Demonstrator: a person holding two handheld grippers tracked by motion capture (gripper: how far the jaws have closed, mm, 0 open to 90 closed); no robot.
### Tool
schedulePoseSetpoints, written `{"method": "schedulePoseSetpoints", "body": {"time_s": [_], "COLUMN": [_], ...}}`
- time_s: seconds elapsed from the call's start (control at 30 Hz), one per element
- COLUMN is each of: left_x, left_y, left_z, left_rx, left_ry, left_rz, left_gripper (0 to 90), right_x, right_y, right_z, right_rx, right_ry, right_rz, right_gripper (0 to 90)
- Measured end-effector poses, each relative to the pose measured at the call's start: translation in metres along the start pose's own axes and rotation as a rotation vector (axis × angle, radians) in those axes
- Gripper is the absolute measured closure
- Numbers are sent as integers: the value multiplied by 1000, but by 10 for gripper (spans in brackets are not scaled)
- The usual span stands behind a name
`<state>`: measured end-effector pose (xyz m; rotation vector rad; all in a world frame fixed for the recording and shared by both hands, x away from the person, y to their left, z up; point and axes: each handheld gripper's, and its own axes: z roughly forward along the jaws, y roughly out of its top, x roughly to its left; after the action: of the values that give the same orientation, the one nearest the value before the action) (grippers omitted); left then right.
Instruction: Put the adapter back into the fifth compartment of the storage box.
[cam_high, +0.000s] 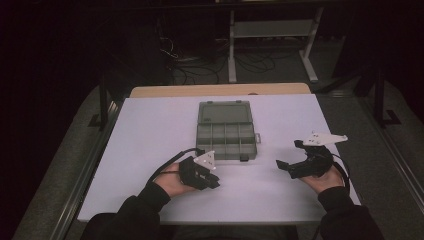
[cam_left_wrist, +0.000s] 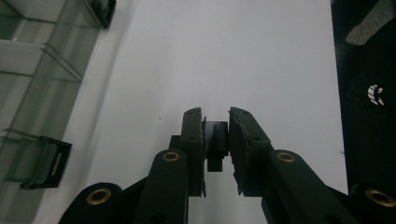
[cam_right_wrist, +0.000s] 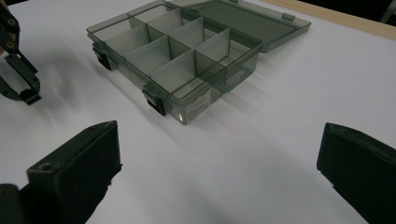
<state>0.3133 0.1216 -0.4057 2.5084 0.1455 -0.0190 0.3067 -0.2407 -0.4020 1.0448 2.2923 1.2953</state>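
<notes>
A smoky clear compartment box (cam_high: 226, 148) lies open at the middle of the white table board (cam_high: 150, 125), its lid (cam_high: 224, 113) folded flat behind it and its cells empty. My left gripper (cam_high: 215, 182) rests near the box's front left corner, held in a hand. Its jaws stand close together in the left gripper view (cam_left_wrist: 216, 114), pinching a small black block (cam_left_wrist: 216, 140). My right gripper (cam_high: 289, 153) sits to the box's right, jaws spread wide (cam_right_wrist: 219, 130) with nothing between them, facing the box (cam_right_wrist: 205, 100) and the left gripper (cam_right_wrist: 28, 95).
The box's black latches (cam_right_wrist: 155, 100) face the near side. A wooden strip (cam_high: 220, 90) edges the board's far side. Dark floor, cables and a white metal frame (cam_high: 270, 30) lie beyond the table. The box wall (cam_left_wrist: 37, 93) runs along the left of the left gripper view.
</notes>
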Motion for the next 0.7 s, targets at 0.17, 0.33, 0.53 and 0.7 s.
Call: {"method": "schedulePoseSetpoints", "body": {"time_s": [0.17,0.33,0.53,0.7], "left_x": [-1,2,8,12], "left_y": [1,3,2,2], "left_z": [-5,-21,-34,-39], "left_rx": [-5,-40,-72,-74], "left_ry": [-1,14,28,33], "left_rz": [3,-2,-16,-21], "left_gripper": [763,763,763,764], "right_x": [0,0,-1,-1], "right_y": [0,0,0,0], "right_z": [0,0,0,0], "right_rx": [0,-1,0,3], "right_ry": [-2,-2,-2,2], "right_rz": [1,2,4,5], "right_gripper": [0,0,0,0]}}
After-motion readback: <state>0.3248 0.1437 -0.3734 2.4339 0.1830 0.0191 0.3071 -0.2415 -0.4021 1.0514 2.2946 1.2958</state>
